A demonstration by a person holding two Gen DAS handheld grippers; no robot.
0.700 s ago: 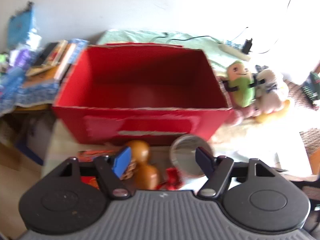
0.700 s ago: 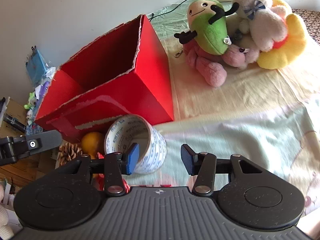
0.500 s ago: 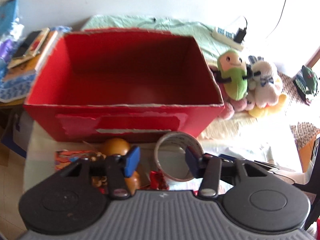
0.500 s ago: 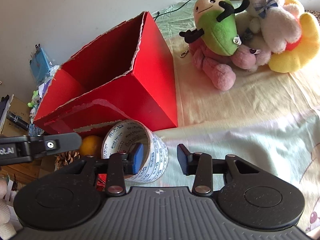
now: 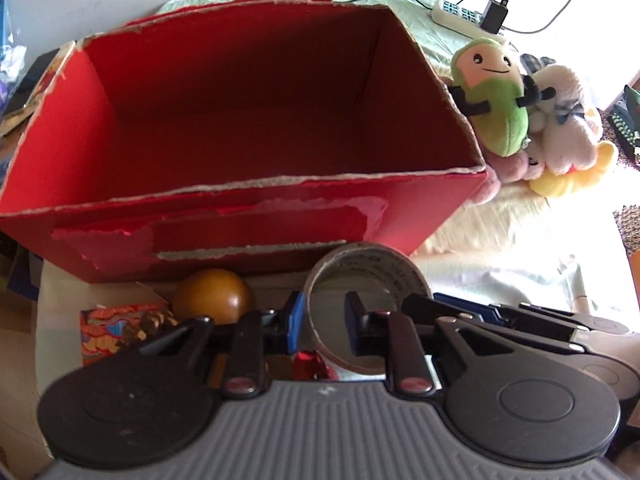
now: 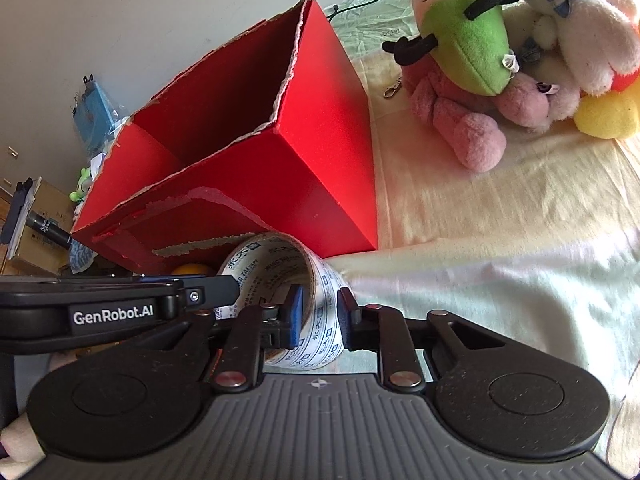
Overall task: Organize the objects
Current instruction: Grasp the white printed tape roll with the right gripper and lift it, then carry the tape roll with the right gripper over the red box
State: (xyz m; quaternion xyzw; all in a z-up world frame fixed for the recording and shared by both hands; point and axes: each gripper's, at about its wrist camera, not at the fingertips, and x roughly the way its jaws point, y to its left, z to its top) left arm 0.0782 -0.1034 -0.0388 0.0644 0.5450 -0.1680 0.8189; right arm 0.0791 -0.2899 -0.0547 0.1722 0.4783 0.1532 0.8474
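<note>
R gripper (image 6: 318,320) pinches the tape roll's (image 6: 280,276) wall, one finger inside the core, one outside. Roll lies on its side just in front of the red box (image 6: 312,184). L gripper (image 5: 320,322) straddles the roll's left rim w/ fingers partly spread; contact prob none.

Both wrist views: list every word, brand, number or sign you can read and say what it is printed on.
"GenRobot.AI": white letters on the side of the left gripper, seen in the right wrist view.
"TAPE", with Chinese characters beside it: repeated blue print on the tape roll; the rest is too small to read.
Power strip: markings too blurred to read.
Red box: torn label patch, no text left.
</note>
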